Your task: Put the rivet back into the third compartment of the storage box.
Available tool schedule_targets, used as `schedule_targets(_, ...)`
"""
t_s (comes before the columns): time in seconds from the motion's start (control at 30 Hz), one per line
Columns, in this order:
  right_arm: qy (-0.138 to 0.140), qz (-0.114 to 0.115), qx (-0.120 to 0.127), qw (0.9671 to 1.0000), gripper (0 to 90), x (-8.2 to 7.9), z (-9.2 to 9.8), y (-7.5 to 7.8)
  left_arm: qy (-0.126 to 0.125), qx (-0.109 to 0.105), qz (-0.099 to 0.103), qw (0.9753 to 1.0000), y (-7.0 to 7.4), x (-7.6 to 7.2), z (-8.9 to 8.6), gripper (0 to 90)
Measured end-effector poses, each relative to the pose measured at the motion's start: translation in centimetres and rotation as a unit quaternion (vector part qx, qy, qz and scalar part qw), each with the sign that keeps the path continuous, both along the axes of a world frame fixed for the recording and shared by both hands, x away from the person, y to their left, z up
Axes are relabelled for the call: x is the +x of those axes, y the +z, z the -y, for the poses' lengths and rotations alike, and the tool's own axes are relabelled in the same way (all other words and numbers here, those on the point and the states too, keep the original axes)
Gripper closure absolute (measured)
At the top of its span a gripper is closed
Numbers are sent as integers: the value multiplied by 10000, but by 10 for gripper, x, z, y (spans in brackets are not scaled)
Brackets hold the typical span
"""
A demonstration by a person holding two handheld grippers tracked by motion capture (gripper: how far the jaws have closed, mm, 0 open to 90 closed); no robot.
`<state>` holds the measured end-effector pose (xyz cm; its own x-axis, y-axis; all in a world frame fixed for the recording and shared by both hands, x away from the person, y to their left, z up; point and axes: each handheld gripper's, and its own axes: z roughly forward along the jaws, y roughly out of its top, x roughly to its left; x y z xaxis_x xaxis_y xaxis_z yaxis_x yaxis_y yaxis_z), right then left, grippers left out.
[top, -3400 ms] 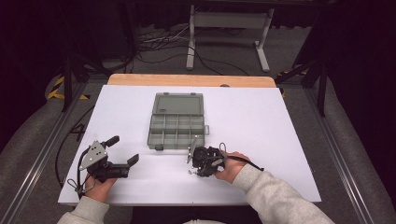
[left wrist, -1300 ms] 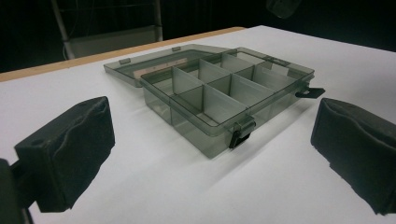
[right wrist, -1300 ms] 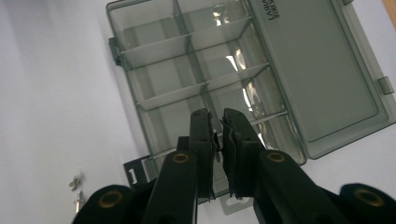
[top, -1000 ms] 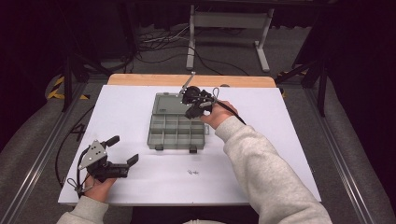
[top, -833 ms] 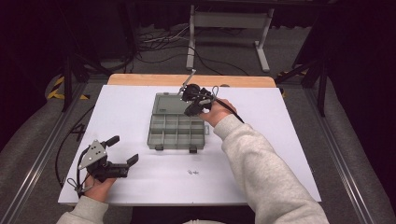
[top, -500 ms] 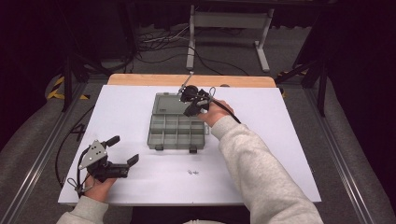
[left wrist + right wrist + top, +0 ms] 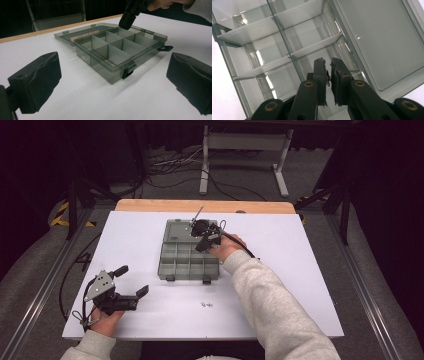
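A smoky clear compartment box (image 7: 185,262) lies mid-table with its lid (image 7: 179,229) folded flat on the far side. My right gripper (image 7: 201,242) hangs over the box's far right compartments, tips pointing down into one. In the right gripper view its jaws (image 7: 328,65) stand almost together, pinching a thin small piece (image 7: 327,75) that I cannot make out; dividers (image 7: 279,32) and the lid (image 7: 382,37) lie below. My left gripper (image 7: 132,280) rests on the table at the front left, open and empty. It faces the box (image 7: 112,52) and the right gripper (image 7: 128,20).
A few tiny dark bits (image 7: 206,304) lie on the white table top (image 7: 300,285) in front of the box. Two latches (image 7: 128,71) stick out of the box's near wall. A wooden strip (image 7: 150,206) edges the far side; cables trail off the left edge.
My right gripper left the table's front, near the tiny bits, and reached over the box's far compartments, drifting slightly left in the last second. The left gripper stayed still.
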<state>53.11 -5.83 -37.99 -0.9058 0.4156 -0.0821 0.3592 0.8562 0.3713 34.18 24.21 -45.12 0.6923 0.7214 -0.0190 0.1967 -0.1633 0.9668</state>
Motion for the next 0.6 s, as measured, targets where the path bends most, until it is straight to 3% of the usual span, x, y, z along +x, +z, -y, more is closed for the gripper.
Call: schedule_targets(0.6,57,-208,-73,9997,819,-2,-3,-17,2,-31,4,10000,0,0,1,2)
